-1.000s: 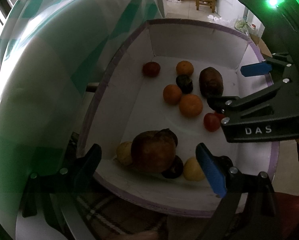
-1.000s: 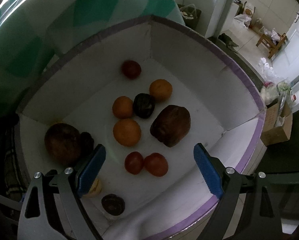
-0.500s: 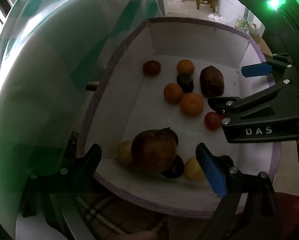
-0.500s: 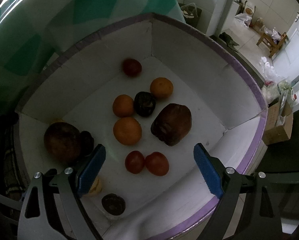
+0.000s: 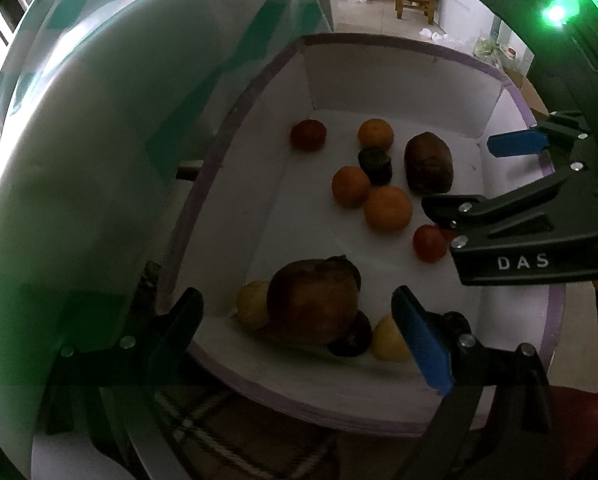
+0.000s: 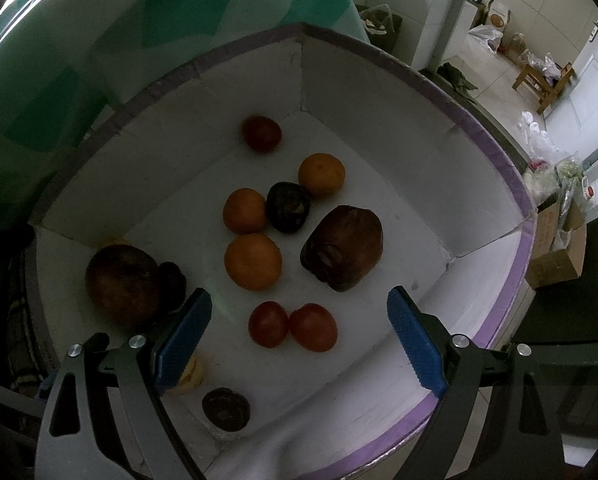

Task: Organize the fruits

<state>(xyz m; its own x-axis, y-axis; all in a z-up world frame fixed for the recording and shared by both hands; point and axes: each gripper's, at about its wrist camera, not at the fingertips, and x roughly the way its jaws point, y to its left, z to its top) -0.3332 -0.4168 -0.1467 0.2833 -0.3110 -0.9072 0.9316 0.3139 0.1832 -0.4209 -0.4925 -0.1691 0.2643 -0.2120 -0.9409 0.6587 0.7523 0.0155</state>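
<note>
A white box with a purple rim holds several fruits. Three oranges lie mid-box around a dark fruit. Two red tomatoes lie side by side; a third is at the far corner. A big brown fruit lies to the right, another near the left wall with yellow fruits. My left gripper is open above the near end. My right gripper is open and empty above the tomatoes, also seen in the left wrist view.
A table with a green-and-white checked cloth stands beside the box. A tiled floor with a wooden stool, bags and a cardboard box lies beyond.
Both grippers have drifted very slightly; the fruits have not moved and both grippers stay open.
</note>
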